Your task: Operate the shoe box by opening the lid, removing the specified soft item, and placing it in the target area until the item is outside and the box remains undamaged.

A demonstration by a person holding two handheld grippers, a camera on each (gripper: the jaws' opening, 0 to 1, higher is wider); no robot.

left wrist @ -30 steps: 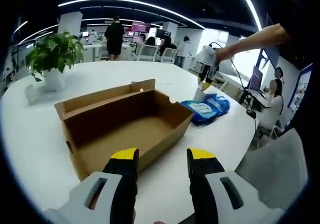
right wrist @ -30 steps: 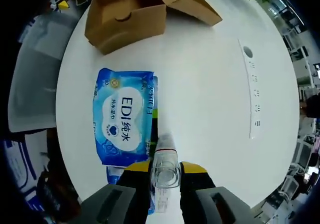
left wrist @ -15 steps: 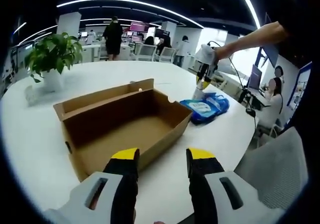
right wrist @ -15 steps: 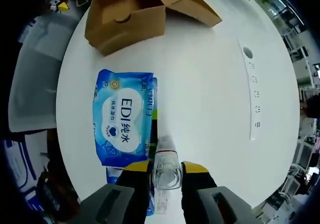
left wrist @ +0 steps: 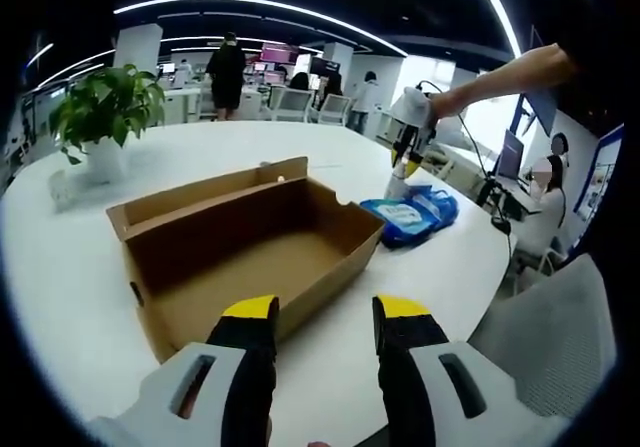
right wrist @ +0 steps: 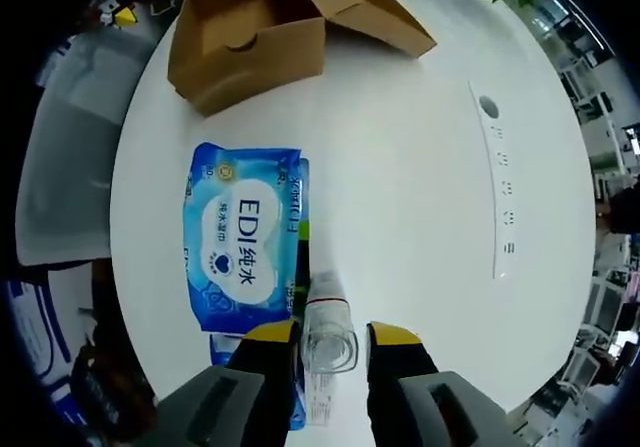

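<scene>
The brown cardboard shoe box (left wrist: 250,242) lies on the white round table with its lid folded back and its inside bare. My left gripper (left wrist: 325,317) hovers open at the box's near edge with nothing between its jaws. A blue soft pack of wet wipes (right wrist: 240,237) lies flat on the table beyond the box (right wrist: 250,47); the pack (left wrist: 410,214) sits under my right gripper (left wrist: 408,137). My right gripper (right wrist: 330,335) points down at the table, and a clear small bottle (right wrist: 328,332) stands between its jaws with a thin gap on each side.
A potted plant (left wrist: 105,107) stands at the table's far left. A white socket strip (right wrist: 500,182) is set into the tabletop (right wrist: 400,167). A grey chair (left wrist: 550,337) stands at the table's near right edge. People sit and walk among desks behind.
My right gripper's jaws have parted slightly from the clear bottle. The left gripper and the box have stayed put.
</scene>
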